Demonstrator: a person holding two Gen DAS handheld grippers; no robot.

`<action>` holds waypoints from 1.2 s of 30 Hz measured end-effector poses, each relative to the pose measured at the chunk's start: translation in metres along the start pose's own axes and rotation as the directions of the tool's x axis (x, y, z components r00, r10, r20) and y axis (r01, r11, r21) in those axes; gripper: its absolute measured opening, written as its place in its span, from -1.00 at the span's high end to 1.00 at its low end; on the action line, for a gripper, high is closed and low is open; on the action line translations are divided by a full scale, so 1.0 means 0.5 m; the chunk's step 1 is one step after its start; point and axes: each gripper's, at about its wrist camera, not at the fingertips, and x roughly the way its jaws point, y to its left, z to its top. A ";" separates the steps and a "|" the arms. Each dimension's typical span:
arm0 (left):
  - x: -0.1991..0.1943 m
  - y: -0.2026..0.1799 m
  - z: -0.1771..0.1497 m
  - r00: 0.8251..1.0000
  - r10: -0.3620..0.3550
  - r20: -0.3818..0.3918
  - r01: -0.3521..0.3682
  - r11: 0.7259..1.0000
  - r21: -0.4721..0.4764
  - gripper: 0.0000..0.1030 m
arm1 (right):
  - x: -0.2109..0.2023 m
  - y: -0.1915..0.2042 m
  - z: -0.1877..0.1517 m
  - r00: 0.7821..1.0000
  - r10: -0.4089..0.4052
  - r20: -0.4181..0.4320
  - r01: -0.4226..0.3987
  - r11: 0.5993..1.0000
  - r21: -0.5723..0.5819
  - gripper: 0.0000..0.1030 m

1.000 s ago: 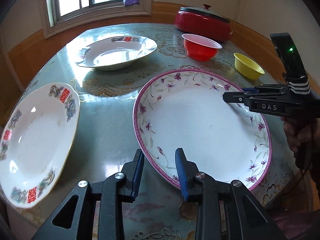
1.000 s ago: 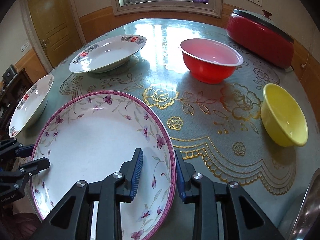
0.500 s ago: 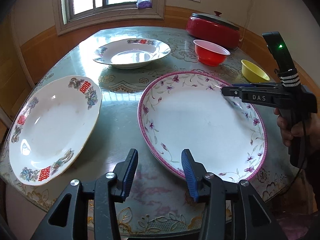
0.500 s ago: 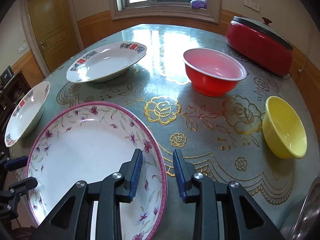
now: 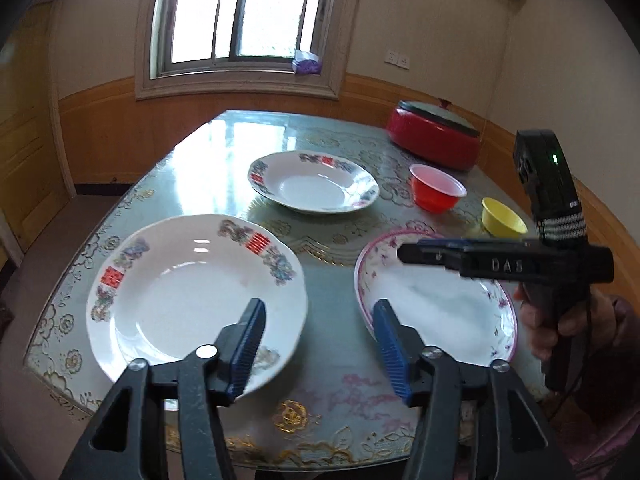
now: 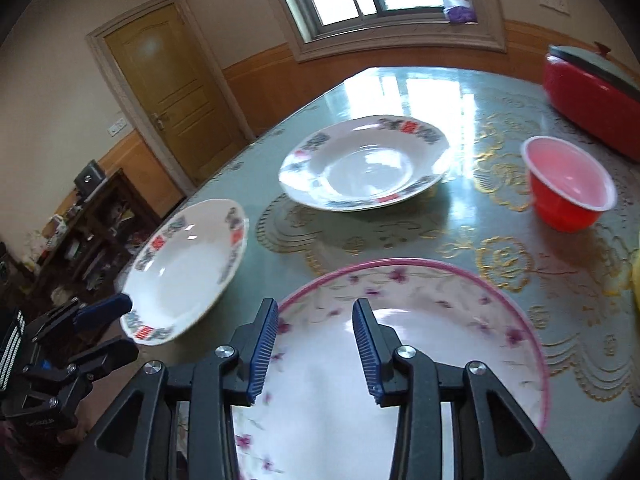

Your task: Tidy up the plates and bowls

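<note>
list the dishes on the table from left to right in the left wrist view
near red-patterned plate → far red-patterned plate → pink-rimmed floral plate → red bowl → yellow bowl

The table carries three plates: two white ones, one pink-rimmed. Two bowls: red, yellow. One red lidded pot.

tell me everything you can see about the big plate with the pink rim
The pink-rimmed plate is a large, round, shallow dish, glossy white like glazed ceramic, with small purple flowers scattered inside a pink border. It looks empty and lies flat on the table at its near edge, in front of the red and yellow bowls. Nothing grips it: the right gripper hovers over it, jaws opening, nothing between them.
</note>
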 end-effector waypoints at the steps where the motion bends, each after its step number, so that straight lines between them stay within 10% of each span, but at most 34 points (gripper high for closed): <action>1: -0.007 0.020 0.007 1.000 0.015 0.017 -0.015 1.000 -0.018 -0.50 | 0.016 0.016 0.002 0.999 0.034 -0.016 -0.034 0.999 0.000 0.18; 12: -0.019 0.292 0.040 0.984 0.179 0.014 -0.174 0.972 -0.159 -0.49 | 0.147 0.115 0.028 0.994 0.060 -0.091 -0.060 0.998 0.005 0.04; 16: 0.021 0.356 0.022 0.988 0.143 -0.049 -0.150 0.969 -0.194 -0.12 | 0.180 0.114 0.030 0.993 0.031 -0.116 -0.028 0.999 0.034 0.03; 25: 0.118 0.363 -0.008 0.988 -0.055 -0.145 0.029 0.984 -0.178 0.22 | 0.218 0.162 0.036 0.994 0.002 -0.107 -0.001 1.000 0.015 -0.19; 30: 0.131 0.351 -0.007 0.990 -0.035 -0.140 0.014 0.988 -0.151 0.34 | 0.245 0.203 0.026 0.987 -0.125 -0.101 0.117 0.989 -0.089 -0.20; 36: 0.128 0.346 -0.008 0.991 -0.029 -0.129 0.010 0.990 -0.141 0.35 | 0.229 0.194 0.020 0.992 -0.085 -0.092 0.081 0.996 -0.041 -0.15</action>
